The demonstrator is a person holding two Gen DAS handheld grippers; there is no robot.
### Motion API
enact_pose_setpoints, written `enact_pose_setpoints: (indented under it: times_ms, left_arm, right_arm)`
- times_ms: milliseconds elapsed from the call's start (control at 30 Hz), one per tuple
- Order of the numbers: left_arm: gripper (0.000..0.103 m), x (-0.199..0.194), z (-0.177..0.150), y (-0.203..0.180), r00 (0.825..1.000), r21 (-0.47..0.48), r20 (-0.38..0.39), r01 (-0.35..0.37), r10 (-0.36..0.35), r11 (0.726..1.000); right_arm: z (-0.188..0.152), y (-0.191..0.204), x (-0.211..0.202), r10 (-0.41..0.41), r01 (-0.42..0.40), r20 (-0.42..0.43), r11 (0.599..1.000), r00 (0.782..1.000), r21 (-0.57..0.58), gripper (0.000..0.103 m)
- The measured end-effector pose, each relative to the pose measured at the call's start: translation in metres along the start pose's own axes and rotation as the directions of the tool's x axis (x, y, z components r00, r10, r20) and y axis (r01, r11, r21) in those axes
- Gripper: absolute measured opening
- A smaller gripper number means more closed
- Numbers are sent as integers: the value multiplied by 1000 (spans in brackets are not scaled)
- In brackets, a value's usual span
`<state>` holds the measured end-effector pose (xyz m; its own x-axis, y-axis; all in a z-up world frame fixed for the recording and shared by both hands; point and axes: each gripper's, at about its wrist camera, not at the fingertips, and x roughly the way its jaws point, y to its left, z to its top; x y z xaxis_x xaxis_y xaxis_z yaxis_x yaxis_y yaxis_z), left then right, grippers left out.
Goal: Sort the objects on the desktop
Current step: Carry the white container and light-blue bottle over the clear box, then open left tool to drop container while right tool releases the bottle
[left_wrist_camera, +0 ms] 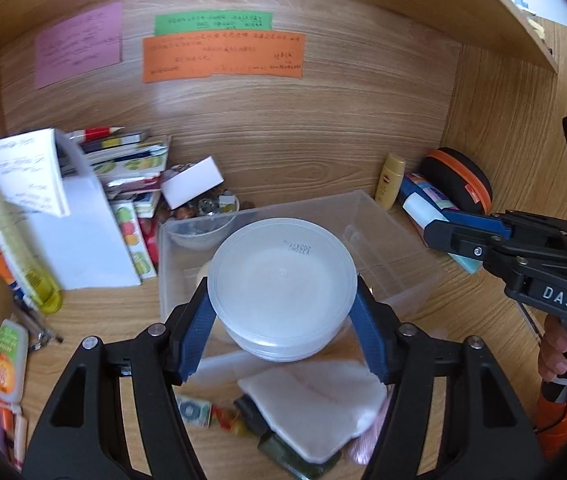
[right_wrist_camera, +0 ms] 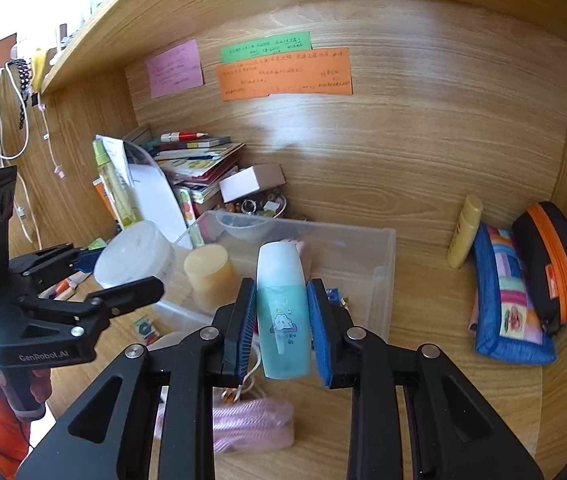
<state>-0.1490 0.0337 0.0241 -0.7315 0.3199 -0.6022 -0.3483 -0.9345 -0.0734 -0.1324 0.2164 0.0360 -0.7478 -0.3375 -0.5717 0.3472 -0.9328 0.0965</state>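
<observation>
Wooden desk point(right_wrist_camera: 443, 400) under clear bin point(right_wrist_camera: 363, 248)

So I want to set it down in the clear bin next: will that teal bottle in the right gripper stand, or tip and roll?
The teal bottle is tall and narrow, so it would probably tip easily if stood up. Its smooth rounded sides suggest it could slip between the right gripper pads and roll once flat. The clear bin walls should stop it.

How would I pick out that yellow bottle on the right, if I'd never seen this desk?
Start at the clear plastic bin in the middle of the wooden desk and look right, toward the back wall. The small yellow bottle leans there, just left of the blue patchwork pouch and the black case with the orange zip. It is the only plain pale-yellow item in that corner.
</observation>
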Motion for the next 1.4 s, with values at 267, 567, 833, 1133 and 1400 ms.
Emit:
enact_pose_setpoints:
  times_ms: [267, 567, 833, 1133, 1400]
  left_arm:
    - [64, 31, 18, -7, 999, 27, -32, 21, -21, 999]
    - [64, 69, 25, -11, 994, 33, -97, 61, -58, 998]
    - [64, 93, 20, -11, 987, 42, -150, 67, -60, 997]
    - [64, 98, 15, -8, 983, 40, -172, 67, -59, 997]
    - [64, 104, 13, -9, 978, 49, -194, 80, -69, 996]
  right_arm:
    - [13, -13, 25, -3, 3, -29, 1000, 1000, -5, 23]
    - [15, -28, 68, 19, -14, -93, 998, 995, 59, 23]
    - [7, -27, 86, -36, 41, -132, 998, 991, 41, 23]
    - [1, -30, 101, -67, 72, -168, 997, 984, 26, 24]
    - [-2, -36, 106, -55, 64, -183, 997, 982, 44, 24]
